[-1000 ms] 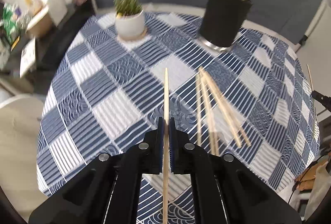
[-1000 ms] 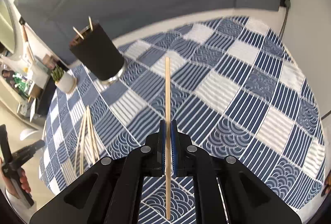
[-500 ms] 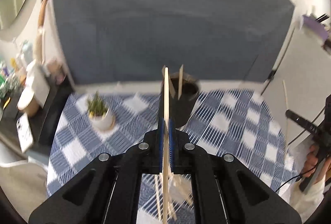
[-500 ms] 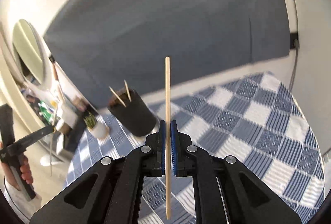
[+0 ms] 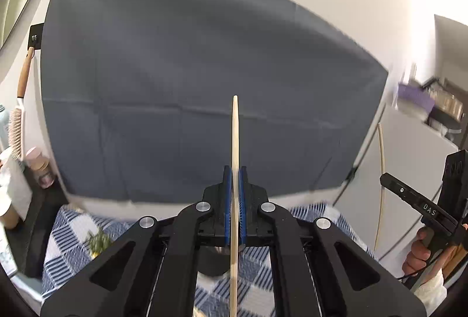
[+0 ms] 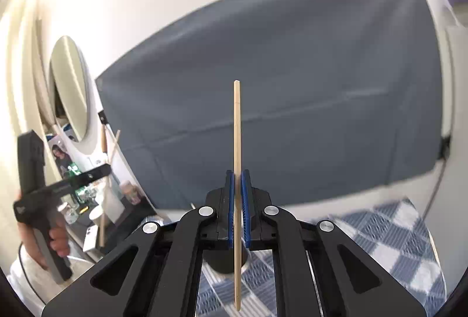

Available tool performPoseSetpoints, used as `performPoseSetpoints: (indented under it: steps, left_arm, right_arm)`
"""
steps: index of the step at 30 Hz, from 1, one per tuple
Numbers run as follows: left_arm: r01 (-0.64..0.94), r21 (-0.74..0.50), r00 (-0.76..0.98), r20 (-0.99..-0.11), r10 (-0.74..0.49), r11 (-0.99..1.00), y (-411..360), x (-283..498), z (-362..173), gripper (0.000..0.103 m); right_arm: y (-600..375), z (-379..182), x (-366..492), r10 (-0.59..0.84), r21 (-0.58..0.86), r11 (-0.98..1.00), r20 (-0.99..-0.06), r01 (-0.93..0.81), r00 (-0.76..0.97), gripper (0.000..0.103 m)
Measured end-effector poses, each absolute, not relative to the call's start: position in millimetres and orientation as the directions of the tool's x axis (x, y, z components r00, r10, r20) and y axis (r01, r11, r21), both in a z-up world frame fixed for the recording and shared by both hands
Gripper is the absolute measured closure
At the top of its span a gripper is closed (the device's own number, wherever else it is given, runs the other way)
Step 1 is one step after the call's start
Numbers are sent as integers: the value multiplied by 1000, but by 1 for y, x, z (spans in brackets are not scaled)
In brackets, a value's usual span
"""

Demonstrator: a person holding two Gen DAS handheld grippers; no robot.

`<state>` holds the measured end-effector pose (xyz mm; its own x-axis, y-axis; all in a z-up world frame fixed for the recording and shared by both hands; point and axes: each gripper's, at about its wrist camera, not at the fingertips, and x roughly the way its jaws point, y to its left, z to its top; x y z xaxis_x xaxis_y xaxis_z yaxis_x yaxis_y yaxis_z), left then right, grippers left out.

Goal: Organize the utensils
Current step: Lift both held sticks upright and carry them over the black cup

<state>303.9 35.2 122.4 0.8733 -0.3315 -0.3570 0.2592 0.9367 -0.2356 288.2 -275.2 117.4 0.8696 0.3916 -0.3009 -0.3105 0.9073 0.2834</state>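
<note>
Clamping one chopstick (image 5: 235, 141) each — both grippers closed

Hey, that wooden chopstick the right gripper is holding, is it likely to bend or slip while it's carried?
The chopstick runs straight well beyond the right gripper, so it is probably stiff and light. It is thin and smooth-looking, pinched at one short stretch between the pads, so it might pivot or slide if bumped.

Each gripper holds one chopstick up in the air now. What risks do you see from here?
1. The left gripper pinches its chopstick at one narrow spot, so it may pivot or slip.
2. The right gripper has the same thin grip on its chopstick.
3. The black holder is mostly hidden behind the fingers, so aiming a tip into it may fail.
</note>
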Motion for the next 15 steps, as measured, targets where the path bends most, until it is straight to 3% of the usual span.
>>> performPoseSetpoints:
  steps: [7,11,15]
  left_arm:
    - [323,-337,871,-258,-417,884,57,349,113,98]
    - [352,-375,864,-222,-452,857,61,377,94,98]
    - [348,-390,856,-239,-459,852,57,407,67,98]
  right_arm:
    - [-233,130,336,474,300,864,-217,-404,853,98]
    - [-211,120,367,507,315,847,-233,-429,830,98]
    - [-191,97,395,475,316,866,-274,-389,836,98]
